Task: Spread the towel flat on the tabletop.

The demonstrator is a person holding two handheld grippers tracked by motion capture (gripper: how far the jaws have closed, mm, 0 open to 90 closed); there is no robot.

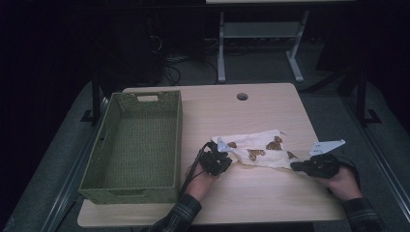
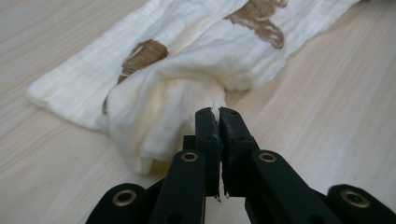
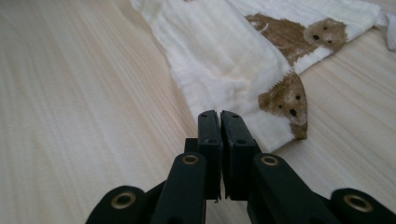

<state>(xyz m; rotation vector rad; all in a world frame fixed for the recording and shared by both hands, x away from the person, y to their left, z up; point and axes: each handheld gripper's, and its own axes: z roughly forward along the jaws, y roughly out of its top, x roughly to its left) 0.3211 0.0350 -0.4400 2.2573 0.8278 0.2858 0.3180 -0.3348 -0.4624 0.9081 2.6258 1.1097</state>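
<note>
Both forearms in low. Left hand-held gripper (image 1: 223, 157) jaws clamped together, tips pointing right. Right hand-held gripper (image 1: 296, 166) jaws clamped too, tips pointing left.

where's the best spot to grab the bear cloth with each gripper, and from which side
Take the cloth at its two short ends, each gripper coming in low from its own side. It lies as a long folded strip across the table, so the ends offer a layered edge that jaws can pinch. The left gripper already meets the bunched left end; the right gripper sits at the right end's corner.
</note>
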